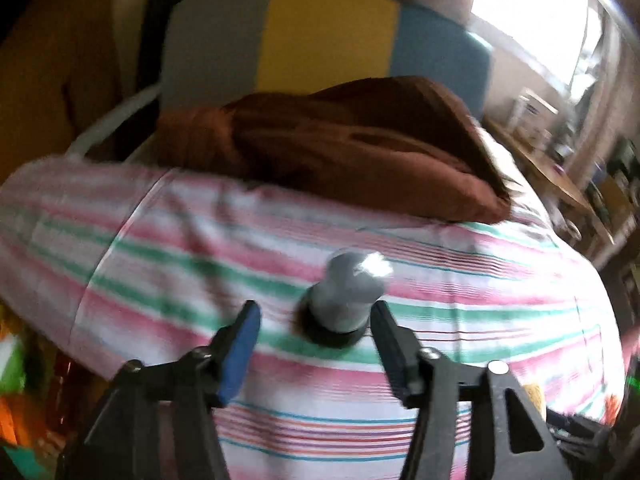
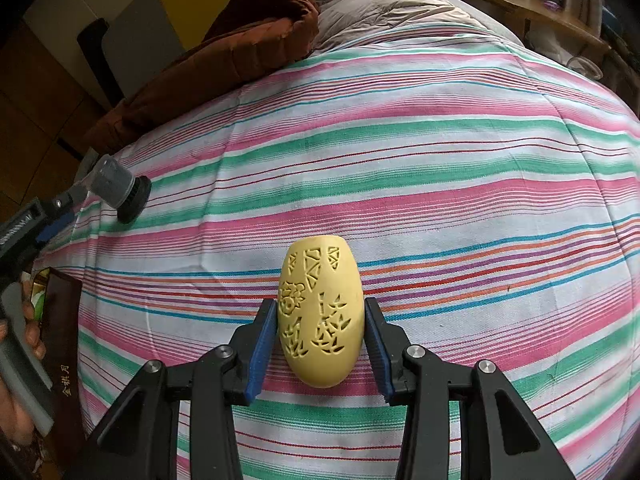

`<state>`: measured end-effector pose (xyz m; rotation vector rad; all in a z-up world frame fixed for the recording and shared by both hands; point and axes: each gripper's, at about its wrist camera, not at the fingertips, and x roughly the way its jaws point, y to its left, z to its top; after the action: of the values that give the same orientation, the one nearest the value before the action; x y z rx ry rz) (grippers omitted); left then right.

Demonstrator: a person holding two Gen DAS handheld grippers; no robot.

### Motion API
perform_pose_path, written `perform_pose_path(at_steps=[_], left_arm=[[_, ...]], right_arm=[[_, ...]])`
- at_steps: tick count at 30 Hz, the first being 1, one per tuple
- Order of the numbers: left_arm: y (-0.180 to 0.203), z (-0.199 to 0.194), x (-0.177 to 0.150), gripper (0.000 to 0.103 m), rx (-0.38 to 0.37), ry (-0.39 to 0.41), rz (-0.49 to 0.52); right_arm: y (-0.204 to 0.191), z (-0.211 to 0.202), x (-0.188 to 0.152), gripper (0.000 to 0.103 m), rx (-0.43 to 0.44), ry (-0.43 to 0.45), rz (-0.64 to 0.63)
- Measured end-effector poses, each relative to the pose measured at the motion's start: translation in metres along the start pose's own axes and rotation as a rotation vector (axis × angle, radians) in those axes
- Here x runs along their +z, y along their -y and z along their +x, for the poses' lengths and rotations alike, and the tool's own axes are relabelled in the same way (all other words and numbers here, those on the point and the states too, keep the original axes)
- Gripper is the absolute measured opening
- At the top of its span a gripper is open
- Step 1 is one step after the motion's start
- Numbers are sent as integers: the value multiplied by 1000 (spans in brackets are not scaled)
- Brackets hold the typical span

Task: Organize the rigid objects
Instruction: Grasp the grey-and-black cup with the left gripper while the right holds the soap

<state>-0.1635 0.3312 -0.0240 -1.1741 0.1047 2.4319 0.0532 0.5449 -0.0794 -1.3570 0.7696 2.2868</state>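
Yellow carved shell (image 2: 320, 316) sits pinched between the right gripper (image 2: 320, 340) pads; its rounded sides could slip. Left gripper (image 1: 316, 320), spread, straddles a grey bottle (image 1: 344, 296) that might topple on the soft bedsheet (image 2: 440, 160).

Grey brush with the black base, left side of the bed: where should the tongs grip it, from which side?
Probably the narrow waist of the grey brush, above its black bristle base. It bulges into a knob above, so the tongs seat there. Come level from the near side, as the open left tongs already straddle it.
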Motion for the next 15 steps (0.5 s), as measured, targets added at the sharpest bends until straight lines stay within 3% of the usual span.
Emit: perform_pose_path(at_steps=[5,15], left_arm=[[28,12,8,60,57,-9,150],[35,40,19,60,129,-30,180]], right_arm=[[0,0,0,44,2,-1,1],[1,-1,0,44,0,0,0]])
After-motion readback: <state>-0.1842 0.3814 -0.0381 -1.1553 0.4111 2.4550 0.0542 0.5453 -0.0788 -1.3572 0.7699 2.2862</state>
